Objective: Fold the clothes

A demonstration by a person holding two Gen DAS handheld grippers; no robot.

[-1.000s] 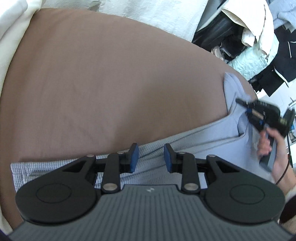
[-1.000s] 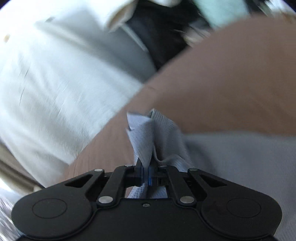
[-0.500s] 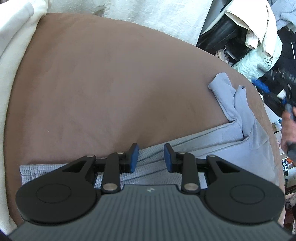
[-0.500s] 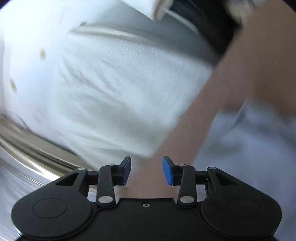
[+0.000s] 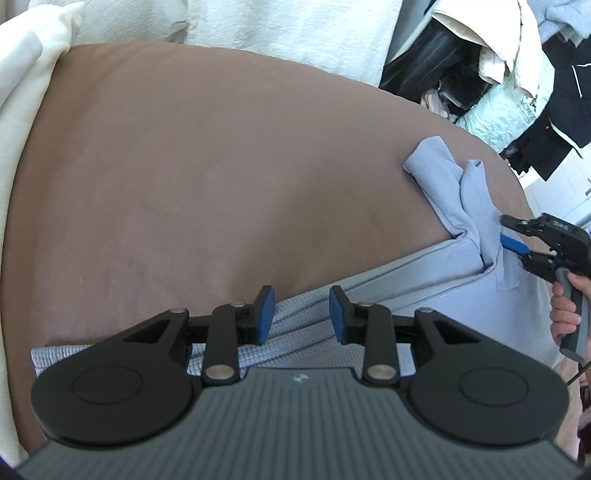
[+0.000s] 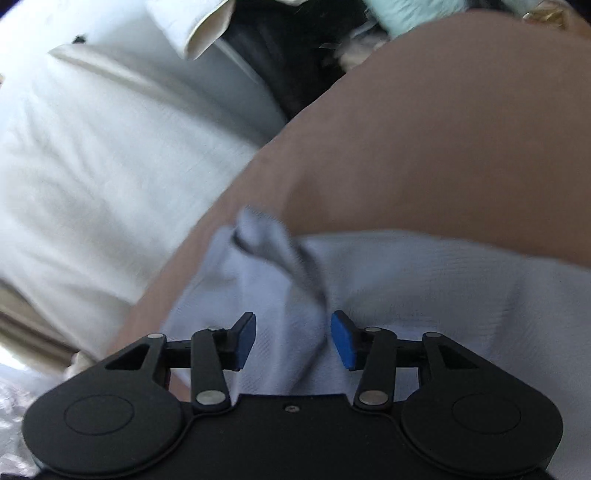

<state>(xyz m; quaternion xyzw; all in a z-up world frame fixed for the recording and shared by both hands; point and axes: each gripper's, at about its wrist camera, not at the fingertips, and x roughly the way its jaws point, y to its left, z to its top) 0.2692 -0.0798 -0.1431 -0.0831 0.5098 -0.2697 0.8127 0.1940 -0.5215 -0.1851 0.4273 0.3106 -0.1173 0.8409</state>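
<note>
A pale blue-grey garment (image 5: 424, 273) lies flat across the near part of a brown bed sheet (image 5: 221, 166). Its ribbed hem (image 5: 295, 343) runs under my left gripper (image 5: 302, 314), which is open just above it with nothing pinched. The garment's sleeve (image 5: 443, 177) lies crumpled at the right edge of the bed. My right gripper (image 5: 511, 232), held by a hand (image 5: 565, 306), hovers beside the sleeve base. In the right wrist view the right gripper (image 6: 293, 332) is open over the bunched sleeve (image 6: 266, 240), with its pads clear of the cloth.
White bedding (image 5: 288, 26) lies along the far and left sides of the bed. A heap of clothes and dark bags (image 5: 498, 74) stands past the bed's right corner. In the right wrist view, white fabric (image 6: 92, 166) fills the left.
The right gripper let go of the sleeve, which dropped crumpled onto the sheet. It swung away, then came back over the sleeve with its jaws apart. The left gripper stayed put.
</note>
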